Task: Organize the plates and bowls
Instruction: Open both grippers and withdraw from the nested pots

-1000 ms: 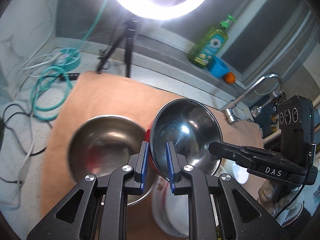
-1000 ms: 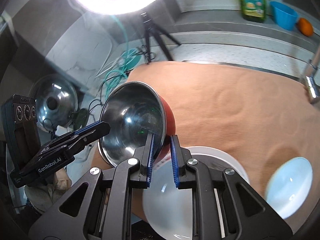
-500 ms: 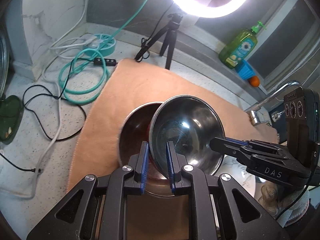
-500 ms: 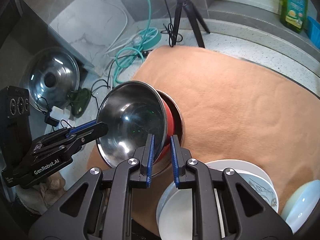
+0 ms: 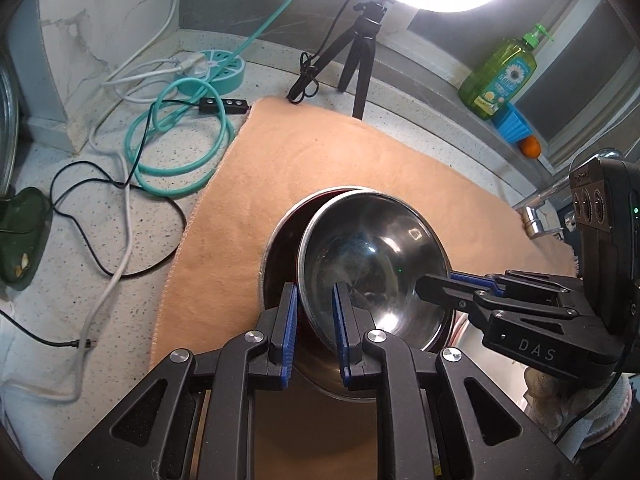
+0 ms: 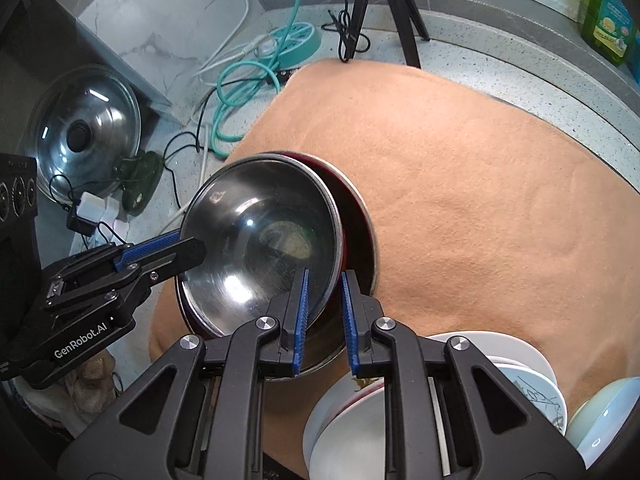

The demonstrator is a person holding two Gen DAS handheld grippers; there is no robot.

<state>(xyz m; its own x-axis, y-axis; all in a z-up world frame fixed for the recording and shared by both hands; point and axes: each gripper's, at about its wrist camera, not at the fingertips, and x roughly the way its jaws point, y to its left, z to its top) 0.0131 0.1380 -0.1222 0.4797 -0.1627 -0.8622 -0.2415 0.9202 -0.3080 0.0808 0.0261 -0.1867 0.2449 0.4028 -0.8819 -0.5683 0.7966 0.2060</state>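
Observation:
A steel bowl with a red outside (image 5: pixel 372 260) (image 6: pixel 260 240) sits tilted inside a larger steel bowl (image 5: pixel 276 248) (image 6: pixel 370 240) on the orange cloth (image 5: pixel 320 152). My left gripper (image 5: pixel 314 292) is shut on its near rim and appears from the left in the right wrist view (image 6: pixel 192 246). My right gripper (image 6: pixel 323 280) holds the opposite rim. Its jaws are opening, the rim is still between them, and the pads still touch it. In the left wrist view it reaches in from the right (image 5: pixel 432 280).
White plates and bowls (image 6: pixel 360 432) and a pale blue bowl (image 6: pixel 608 420) lie at the cloth's near right. Cables (image 5: pixel 176 132), a tripod (image 5: pixel 360 52), a soap bottle (image 5: pixel 500 80), a tap (image 5: pixel 536 208) and a pot lid (image 6: pixel 84 132) surround the cloth.
Both grippers carried the red-sided bowl left and down, from above the white dishes into the larger steel bowl. The right jaws stand slightly wider.

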